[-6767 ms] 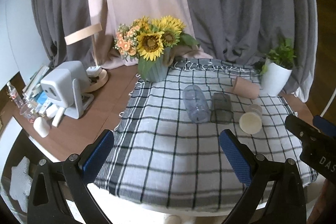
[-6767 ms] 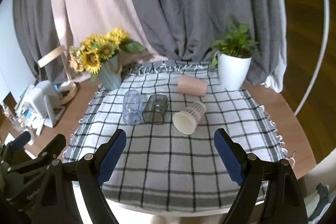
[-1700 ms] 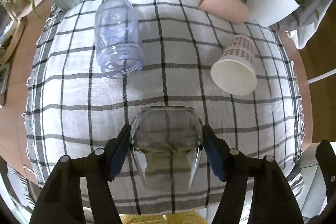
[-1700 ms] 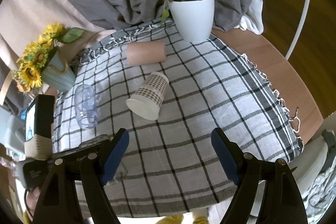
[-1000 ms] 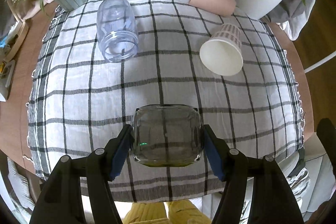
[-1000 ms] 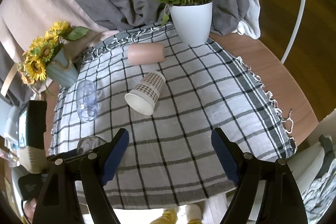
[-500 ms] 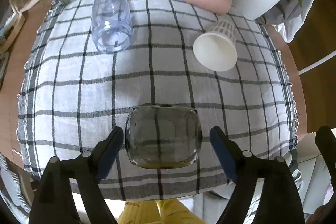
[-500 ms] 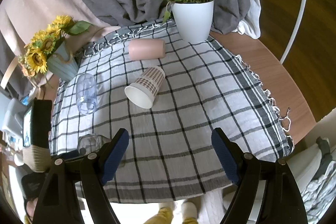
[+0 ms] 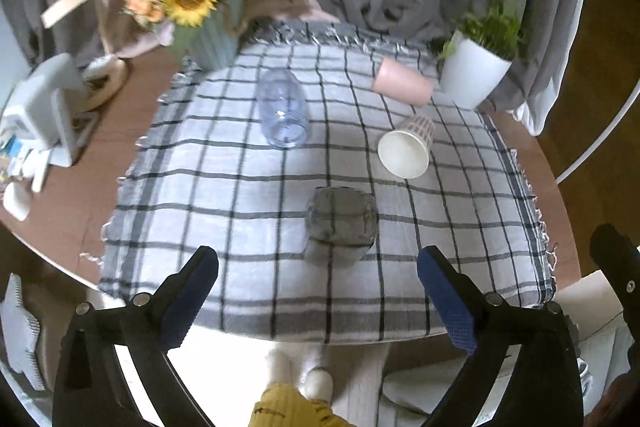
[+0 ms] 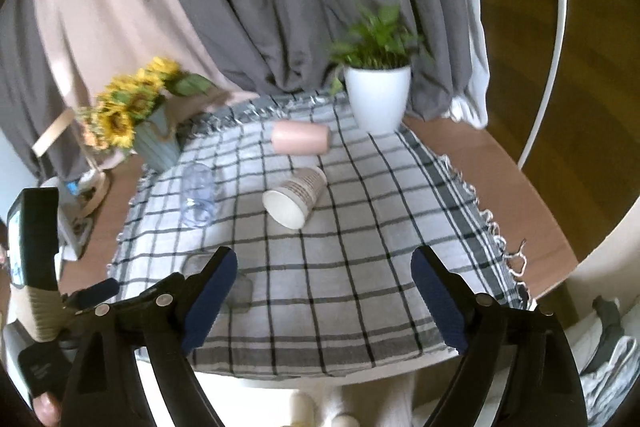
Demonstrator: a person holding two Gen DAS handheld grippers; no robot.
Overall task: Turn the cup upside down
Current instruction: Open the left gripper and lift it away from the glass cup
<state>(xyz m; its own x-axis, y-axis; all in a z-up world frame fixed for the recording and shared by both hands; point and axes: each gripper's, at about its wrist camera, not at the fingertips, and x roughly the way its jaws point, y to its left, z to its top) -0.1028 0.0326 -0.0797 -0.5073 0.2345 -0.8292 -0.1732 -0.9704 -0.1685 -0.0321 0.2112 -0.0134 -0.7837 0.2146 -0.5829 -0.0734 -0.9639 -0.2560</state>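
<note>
A smoky grey square glass cup (image 9: 341,223) stands upside down on the checked tablecloth (image 9: 224,195) near its front edge. My left gripper (image 9: 318,297) is open and empty, pulled back in front of that cup. My right gripper (image 10: 324,303) is open and empty over the cloth's front edge; the grey cup (image 10: 242,289) shows partly behind its left finger. A clear plastic cup (image 9: 283,113), a white paper cup (image 9: 406,147) and a pink cup (image 9: 401,87) lie on their sides further back.
A sunflower vase (image 9: 212,27) stands at the back left and a white plant pot (image 9: 474,69) at the back right. A white device (image 9: 44,107) and small items sit on the wooden table at left. Grey curtains hang behind.
My left gripper has opened, let go of the grey cup standing upside down on the cloth, and drawn back and up. The right gripper has tilted up slightly.
</note>
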